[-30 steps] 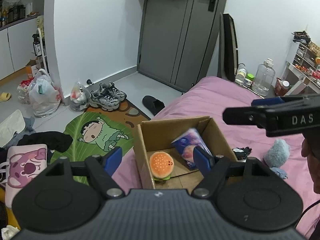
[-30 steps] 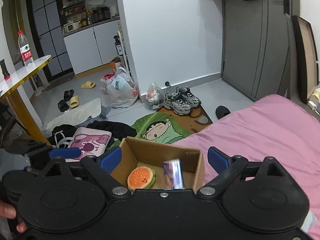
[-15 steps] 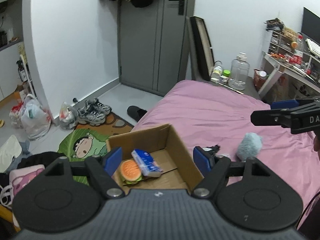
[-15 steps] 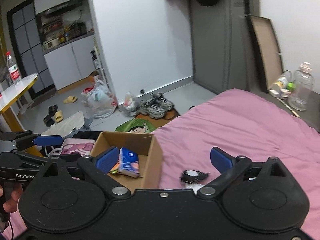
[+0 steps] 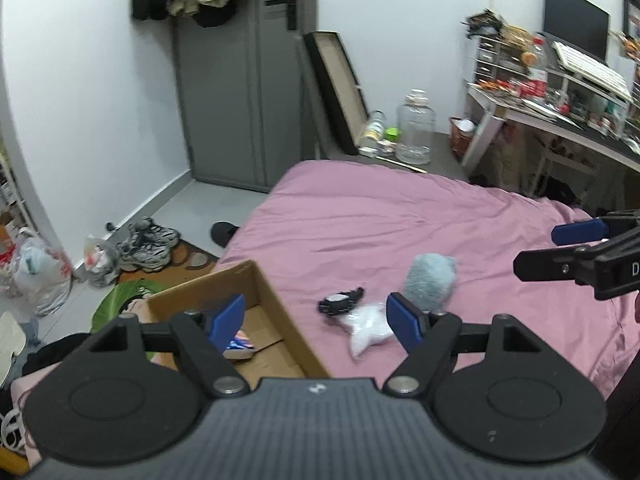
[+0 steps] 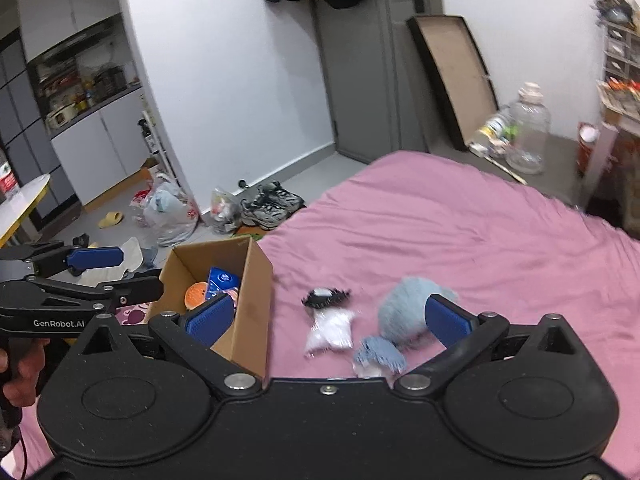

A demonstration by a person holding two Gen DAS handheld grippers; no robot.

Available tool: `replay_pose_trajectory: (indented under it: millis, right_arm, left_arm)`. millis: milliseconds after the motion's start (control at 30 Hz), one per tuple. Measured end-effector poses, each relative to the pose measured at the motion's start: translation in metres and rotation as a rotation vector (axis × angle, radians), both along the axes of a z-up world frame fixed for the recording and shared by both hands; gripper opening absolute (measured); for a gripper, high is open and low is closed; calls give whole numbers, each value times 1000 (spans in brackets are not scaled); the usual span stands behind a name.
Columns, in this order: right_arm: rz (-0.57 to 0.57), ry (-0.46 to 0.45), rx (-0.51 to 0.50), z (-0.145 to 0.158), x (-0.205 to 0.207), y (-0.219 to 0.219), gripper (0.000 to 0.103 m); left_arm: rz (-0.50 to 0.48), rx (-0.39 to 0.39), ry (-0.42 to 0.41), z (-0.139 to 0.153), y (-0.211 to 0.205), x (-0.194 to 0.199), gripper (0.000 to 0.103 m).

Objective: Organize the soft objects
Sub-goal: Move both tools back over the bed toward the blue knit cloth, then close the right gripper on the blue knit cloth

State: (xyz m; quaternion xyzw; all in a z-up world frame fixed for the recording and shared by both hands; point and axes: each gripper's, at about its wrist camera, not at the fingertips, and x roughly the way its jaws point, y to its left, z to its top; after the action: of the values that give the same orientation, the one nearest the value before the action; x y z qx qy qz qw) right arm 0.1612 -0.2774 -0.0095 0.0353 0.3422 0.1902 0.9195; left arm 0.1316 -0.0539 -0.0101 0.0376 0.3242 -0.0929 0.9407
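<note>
On the pink bed [image 6: 460, 232] an open cardboard box [image 6: 248, 300] stands at the bed's left edge, toward the floor side. Inside it lie an orange burger-shaped plush [image 6: 195, 294] and a blue packet [image 6: 222, 280], the two touching each other. Out on the sheet, just beside the box on its right, a small black-and-white fuzzy toy [image 6: 325, 297] lies touching a white pouch [image 6: 330, 330]. Right of those sits a pale blue fluffy plush [image 6: 404, 312], with a smaller blue tufted piece [image 6: 380, 354] against its near side. The left tongs [image 5: 318, 318] hang over the bed with the jaws apart and nothing between the blue pads; from their own camera the box's right wall and the white pouch [image 5: 370, 330] show in the gap. The right tongs [image 6: 328, 318] also stand wide apart and empty, their jaws having just been opening further, and the loose toys lie on the sheet below the gap, untouched. A hand [image 6: 20, 372] grips the left tool's handle at the left edge of the right camera's view. Beyond the bed's left edge, sneakers [image 6: 272, 204] and plastic bags [image 6: 168, 212] lie on the floor.
</note>
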Motion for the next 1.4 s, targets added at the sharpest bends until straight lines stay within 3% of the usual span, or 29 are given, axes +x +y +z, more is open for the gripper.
replay_pose_trajectory:
  millis: [133,433,767,1400]
  right_arm:
    - [-18,-2,16,-10,-6,-14,103]
    - [-52,31,40,-34,0,-40,100]
    - [-61,143,55,-73,26,-59,80]
    - [-69,421,197,-160,101,-53,44]
  left_arm:
    - [-52,27,6,-4,-15,2,77]
    - [-109,9,79,-28,-39,20,77]
    - [-198,-22,161,-76,-74,45,76]
    - [-212,-64,295,-137,-95,93,76]
